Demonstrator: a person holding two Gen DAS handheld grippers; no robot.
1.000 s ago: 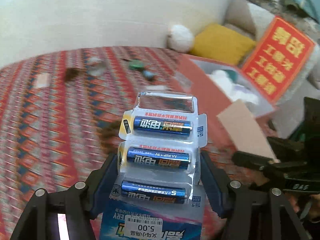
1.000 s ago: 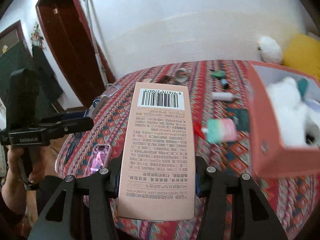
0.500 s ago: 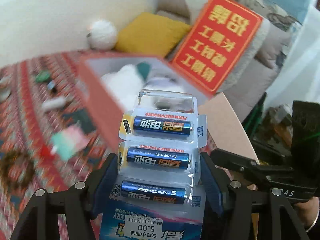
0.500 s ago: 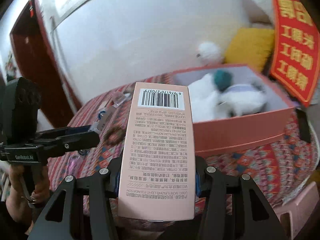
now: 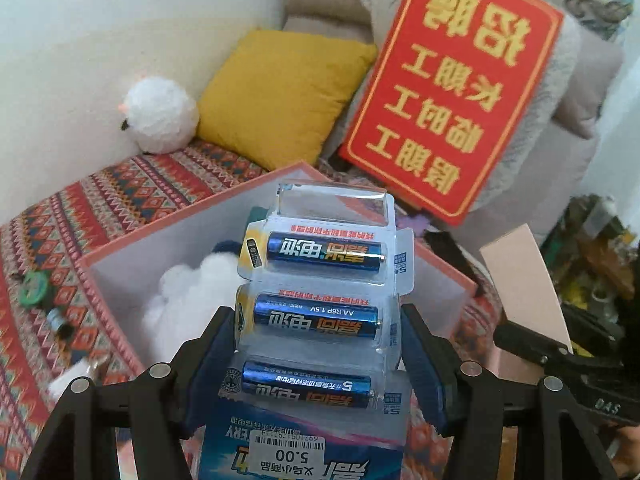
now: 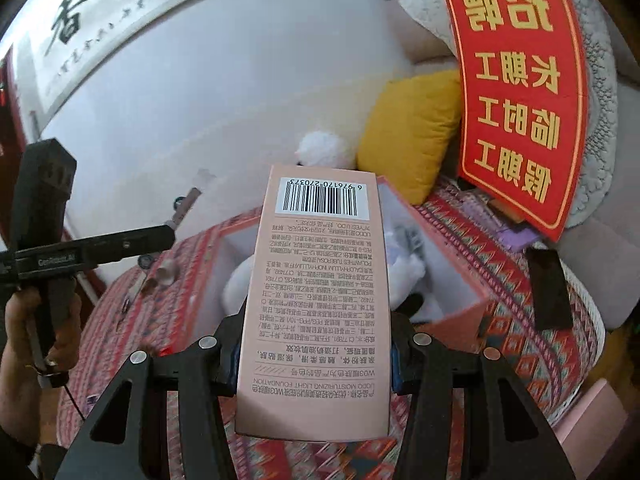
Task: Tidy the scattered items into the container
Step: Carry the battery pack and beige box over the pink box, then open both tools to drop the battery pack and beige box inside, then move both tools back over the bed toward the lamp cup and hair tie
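A patterned cloth (image 5: 120, 196) carries the pink box (image 5: 132, 344). The left gripper (image 5: 320, 352) clamps a battery pack (image 5: 320, 292), the right gripper (image 6: 316, 344) a carton (image 6: 316, 300), both apparently over the box; crowding there could knock either loose.

We see each hand-held gripper (image 5: 318, 354) as matte black, with blue-padded fingers (image 5: 210, 354), silver screws (image 5: 161, 369) and white lettering.

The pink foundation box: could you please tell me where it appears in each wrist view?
Left wrist view: the pink foundation box shows at the right edge, held in the right tool.
Right wrist view: it fills the centre, clamped upright.
Shared landmark: the red sign, upper right in both.
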